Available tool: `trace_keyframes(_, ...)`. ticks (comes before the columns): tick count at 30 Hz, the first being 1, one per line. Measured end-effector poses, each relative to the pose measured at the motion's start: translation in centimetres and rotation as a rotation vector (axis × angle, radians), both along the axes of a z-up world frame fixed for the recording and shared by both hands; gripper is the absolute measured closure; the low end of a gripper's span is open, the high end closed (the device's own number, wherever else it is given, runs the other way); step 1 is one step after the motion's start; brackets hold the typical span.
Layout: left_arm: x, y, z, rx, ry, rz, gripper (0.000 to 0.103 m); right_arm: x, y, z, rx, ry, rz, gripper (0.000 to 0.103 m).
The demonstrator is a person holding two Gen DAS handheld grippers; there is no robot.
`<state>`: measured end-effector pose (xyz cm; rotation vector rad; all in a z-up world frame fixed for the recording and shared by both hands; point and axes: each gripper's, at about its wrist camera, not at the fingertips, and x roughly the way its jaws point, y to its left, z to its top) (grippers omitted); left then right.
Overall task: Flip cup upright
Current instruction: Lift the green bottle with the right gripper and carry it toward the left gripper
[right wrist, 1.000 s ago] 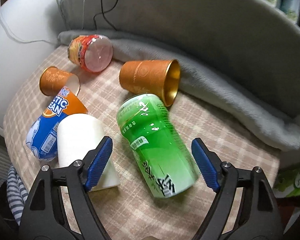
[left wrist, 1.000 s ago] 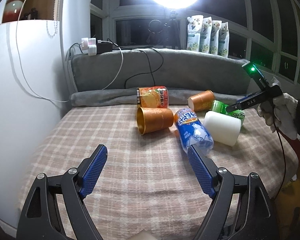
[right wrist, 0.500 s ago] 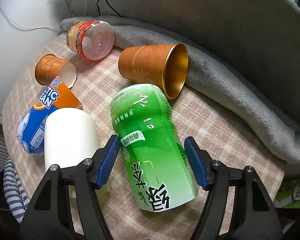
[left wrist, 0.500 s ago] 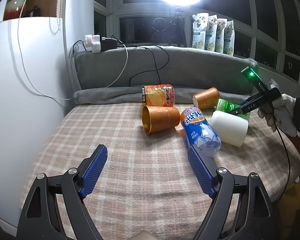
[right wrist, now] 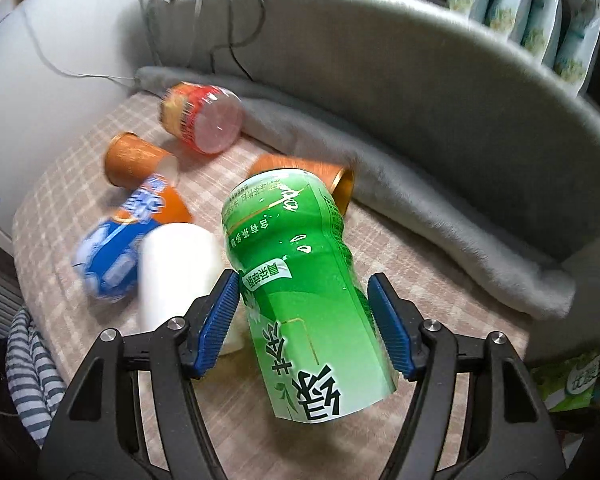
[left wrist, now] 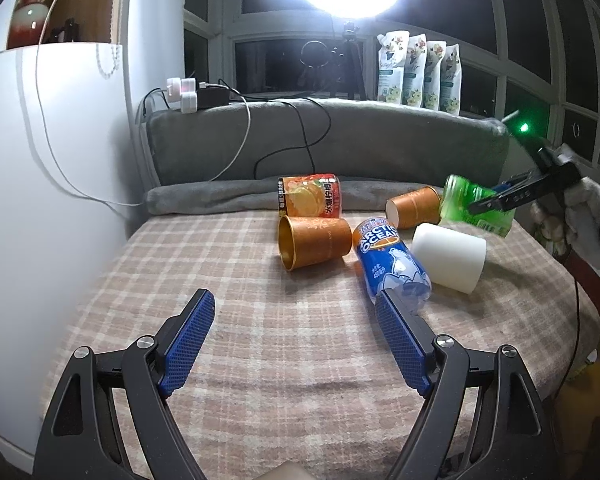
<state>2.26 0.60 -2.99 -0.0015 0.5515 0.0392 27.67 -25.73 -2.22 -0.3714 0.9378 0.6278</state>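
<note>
My right gripper (right wrist: 306,316) is shut on a green cup (right wrist: 300,276) and holds it tilted above the checked tablecloth (right wrist: 420,264). The green cup (left wrist: 466,204) also shows in the left wrist view at the far right, lifted and blurred, with the right gripper (left wrist: 496,200) on it. My left gripper (left wrist: 294,344) is open and empty over the near part of the table. Lying on their sides are a white cup (left wrist: 448,256), a blue cup (left wrist: 392,264), two orange-gold cups (left wrist: 314,240) (left wrist: 414,208) and a sealed orange cup (left wrist: 310,196).
A grey cushion (left wrist: 328,140) and a rolled grey blanket (left wrist: 220,196) border the table's far side. Cables (left wrist: 292,148) hang over the cushion. A white wall panel (left wrist: 40,200) stands at the left. Several pouches (left wrist: 420,76) line the window sill.
My right gripper closed on the green cup and lifted it off the cloth, tilting it. My left gripper stayed open and drew back slightly.
</note>
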Motion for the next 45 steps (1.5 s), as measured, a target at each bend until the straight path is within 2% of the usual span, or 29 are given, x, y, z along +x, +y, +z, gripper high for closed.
trace_keyframes(6, -0.6, -0.5, 0.2, -0.001, -0.006, -0.023, 0.020, -3.7, 0.8, 2.4, 0.018, -0.054, 0.056, 0.034)
trace_keyframes(17, -1.8, -1.2, 0.7, -0.002, -0.016, -0.051, 0.020, -10.7, 3.8, 2.3, 0.012, -0.065, 0.190, 0.034)
trace_keyframes(22, -2.0, -1.3, 0.6, -0.008, -0.005, -0.063, 0.020, -12.8, 5.6, 0.5, 0.003, -0.040, 0.262, 0.034)
trace_keyframes(27, -1.8, -1.2, 0.3, -0.039, 0.029, -0.097, 0.021, -13.4, 6.9, -2.6, -0.017, 0.014, 0.300, 0.034)
trace_keyframes(33, -1.4, -1.8, 0.0, -0.017, 0.053, -0.158, 0.020, -13.7, 8.0, -5.8, -0.078, 0.053, 0.342, 0.033)
trace_keyframes(38, 0.0, -2.5, 0.1, -0.004, 0.092, -0.238, 0.020, -13.1, 7.7, -6.1, -0.056, 0.064, 0.320, 0.031)
trace_keyframes(41, 0.6, -3.0, 0.3, 0.007, 0.099, -0.286, 0.020, -13.0, 6.9, -5.4, -0.016, 0.049, 0.294, 0.022)
trace_keyframes(45, 1.7, -4.2, 0.8, 0.035, 0.111, -0.370, 0.020, -13.5, 4.8, -3.9, 0.051, 0.012, 0.230, 0.022)
